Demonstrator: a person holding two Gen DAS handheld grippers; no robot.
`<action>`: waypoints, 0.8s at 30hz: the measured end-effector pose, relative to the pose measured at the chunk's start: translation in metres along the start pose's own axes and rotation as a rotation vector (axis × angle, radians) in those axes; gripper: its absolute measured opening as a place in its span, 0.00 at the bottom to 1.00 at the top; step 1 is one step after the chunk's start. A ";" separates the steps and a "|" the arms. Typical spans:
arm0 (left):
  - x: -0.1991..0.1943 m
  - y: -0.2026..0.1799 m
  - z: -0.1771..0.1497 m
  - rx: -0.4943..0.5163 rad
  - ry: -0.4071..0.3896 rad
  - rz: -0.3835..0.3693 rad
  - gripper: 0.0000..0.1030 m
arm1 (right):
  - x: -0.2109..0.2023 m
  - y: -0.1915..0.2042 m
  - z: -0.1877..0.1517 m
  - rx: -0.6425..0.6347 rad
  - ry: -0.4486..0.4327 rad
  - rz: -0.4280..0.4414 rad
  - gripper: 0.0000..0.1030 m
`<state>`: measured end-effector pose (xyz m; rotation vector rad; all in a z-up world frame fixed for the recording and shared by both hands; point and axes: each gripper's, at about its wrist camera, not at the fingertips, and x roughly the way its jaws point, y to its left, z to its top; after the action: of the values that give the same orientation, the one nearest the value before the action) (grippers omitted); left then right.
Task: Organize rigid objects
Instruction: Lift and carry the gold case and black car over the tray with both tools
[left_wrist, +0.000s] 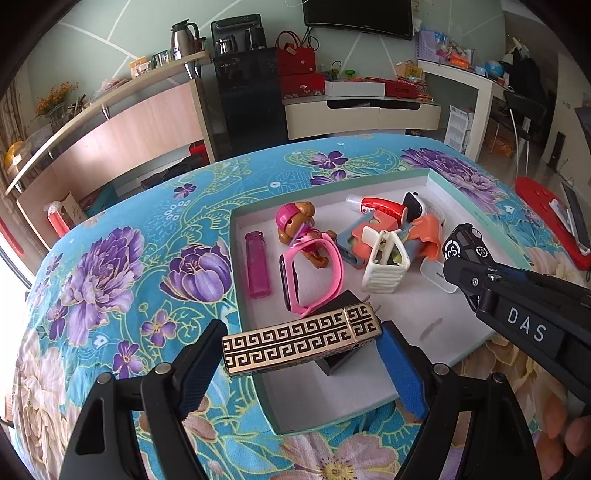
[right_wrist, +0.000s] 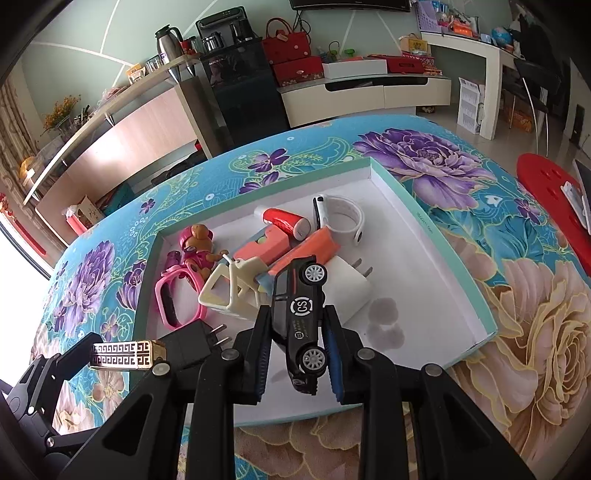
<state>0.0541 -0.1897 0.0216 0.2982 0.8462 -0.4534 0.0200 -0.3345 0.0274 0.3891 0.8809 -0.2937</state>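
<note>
My left gripper (left_wrist: 301, 332) is shut on a gold-and-black patterned lighter case (left_wrist: 301, 341), held crosswise over the near left corner of the tray (left_wrist: 458, 177). The same case (right_wrist: 127, 354) shows at the lower left of the right wrist view. My right gripper (right_wrist: 297, 312) is shut on a black toy car (right_wrist: 301, 332), nose down, above the tray's near middle (right_wrist: 436, 206). In the left wrist view the car (left_wrist: 463, 245) hangs at the right, over the pile.
The white tray with a teal rim lies on a floral cloth. In it are a pink lighter (left_wrist: 258, 264), a pink watch (left_wrist: 306, 275), a toy pup (left_wrist: 295, 221), a white ribbed holder (left_wrist: 386, 264), a black plug (left_wrist: 340, 354) and a white charger (right_wrist: 351, 291). A red stool (right_wrist: 546, 192) stands right.
</note>
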 end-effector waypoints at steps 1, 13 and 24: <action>0.001 -0.001 0.000 0.003 0.001 0.001 0.83 | 0.000 0.000 0.000 0.000 0.001 -0.001 0.27; 0.012 -0.010 -0.004 0.021 0.031 0.002 0.83 | 0.011 -0.001 -0.002 -0.009 0.038 -0.004 0.27; 0.021 -0.018 -0.007 0.040 0.055 -0.004 0.83 | 0.020 -0.001 -0.007 -0.021 0.073 -0.010 0.27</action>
<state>0.0528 -0.2079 -0.0003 0.3476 0.8921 -0.4680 0.0267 -0.3344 0.0074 0.3779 0.9570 -0.2806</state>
